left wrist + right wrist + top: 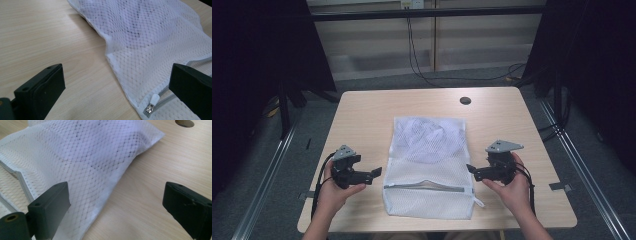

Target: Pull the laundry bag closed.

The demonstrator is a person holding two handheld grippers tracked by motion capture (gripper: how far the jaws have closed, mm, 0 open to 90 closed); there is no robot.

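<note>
Notably, left hand-held gripper (pixel 116 87), jaws apart, reveals zipper pull (pixel 152 102); right hand-held gripper (pixel 116 205), also apart.

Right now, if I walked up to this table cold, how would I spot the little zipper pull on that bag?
Find the white mesh bag in the middle of the wooden table. A grey zipper crosses its near end; the zipper pull sits at the end nearest the left gripper, a small white tab on metal.

Even overhead light, dark surroundings
</note>
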